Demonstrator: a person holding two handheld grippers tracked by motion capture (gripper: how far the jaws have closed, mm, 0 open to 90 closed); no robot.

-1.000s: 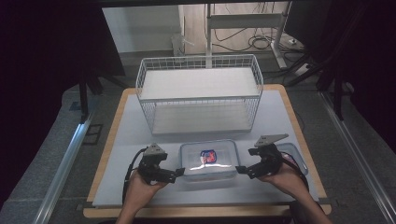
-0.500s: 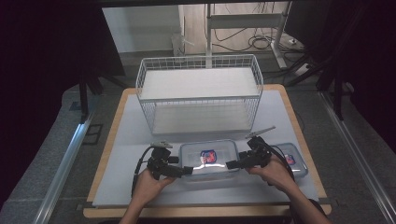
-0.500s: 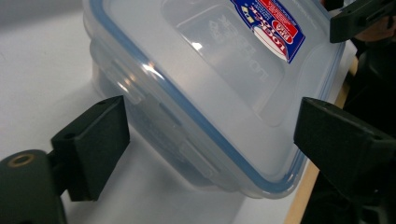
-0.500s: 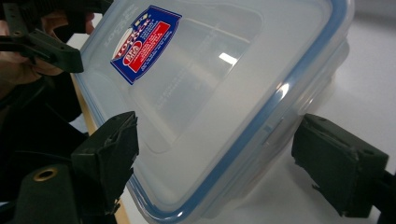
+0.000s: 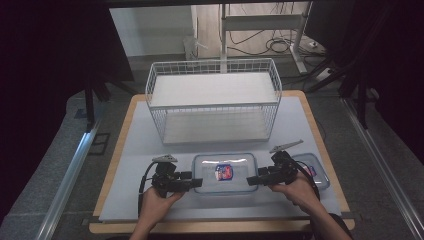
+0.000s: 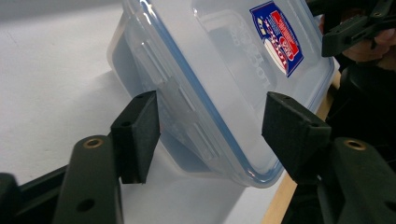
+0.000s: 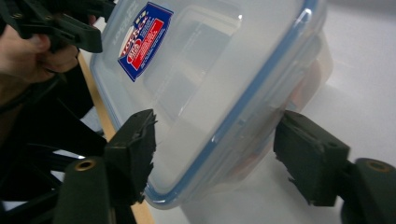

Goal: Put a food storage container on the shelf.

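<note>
**A:** Seen from the high view, what is the container [image 5: 225,173] made of?

**B:** Clear, glossy plastic: a rounded rectangle with a flat lid and a red-and-blue sticker [image 5: 225,172]. It sits on the pale grey mat [image 5: 140,150] at the near edge of the wooden table [image 5: 120,150], its long axis running left to right. A white wire basket [image 5: 214,100] stands farther off, and a smaller lidded box [image 5: 312,169] lies just right of it.

**A:** And the grippers there?

**B:** The left gripper [image 5: 196,183] is at its left end, the right gripper [image 5: 253,180] at its right end, both matte black.

**A:** In the left gripper view?

**B:** The lid has a blue seal line and a moulded latch flap. That end lies between the jaws, which have just been closing; gaps show at both pads, so no grip.

**A:** The right gripper view?

**B:** Same: frosted wall, blue rim, the corner between jaws that have just been closing. The left pad's [image 7: 135,144] edge looks chipped and is close to the lid; the other stands clear.
</note>
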